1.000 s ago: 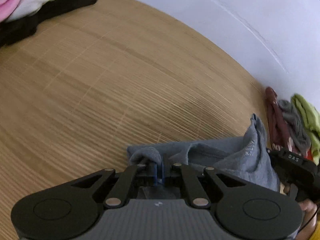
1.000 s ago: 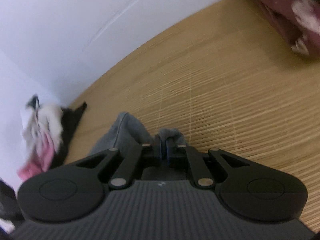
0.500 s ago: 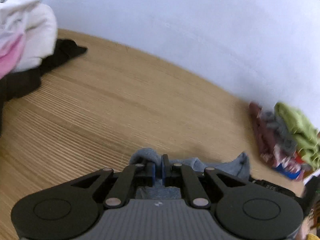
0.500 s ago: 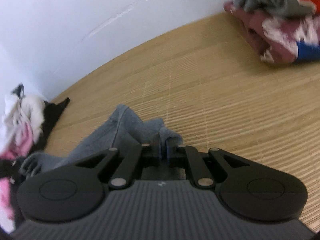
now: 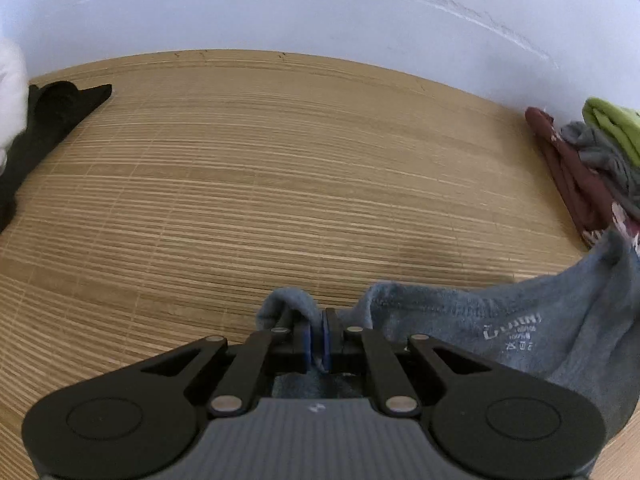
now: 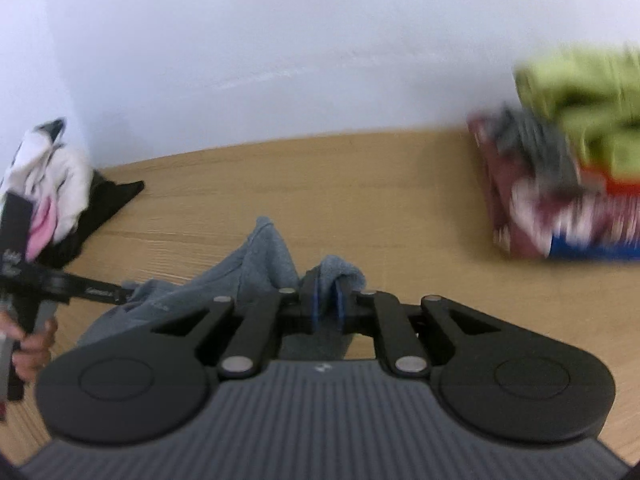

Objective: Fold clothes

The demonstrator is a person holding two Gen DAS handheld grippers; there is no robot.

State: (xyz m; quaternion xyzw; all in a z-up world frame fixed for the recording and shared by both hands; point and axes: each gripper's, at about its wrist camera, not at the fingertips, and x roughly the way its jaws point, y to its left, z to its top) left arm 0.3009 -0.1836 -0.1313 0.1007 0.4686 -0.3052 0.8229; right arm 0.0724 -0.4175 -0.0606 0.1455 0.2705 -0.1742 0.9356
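Grey-blue garment (image 5: 516, 332) stretched above the wooden table (image 5: 280, 184) between both tools, printed label facing the left camera. Left gripper (image 5: 316, 340) clamped tight on one bunched edge, blue pads (image 5: 306, 342) nearly meeting; right gripper (image 6: 326, 304) with jaws just opening a little, cloth between them and touching both pads. Black and white clothes (image 5: 36, 128) at far left, folded pile (image 6: 568, 184) at right, blurred.

White print on grey garment (image 5: 512, 332), illegible
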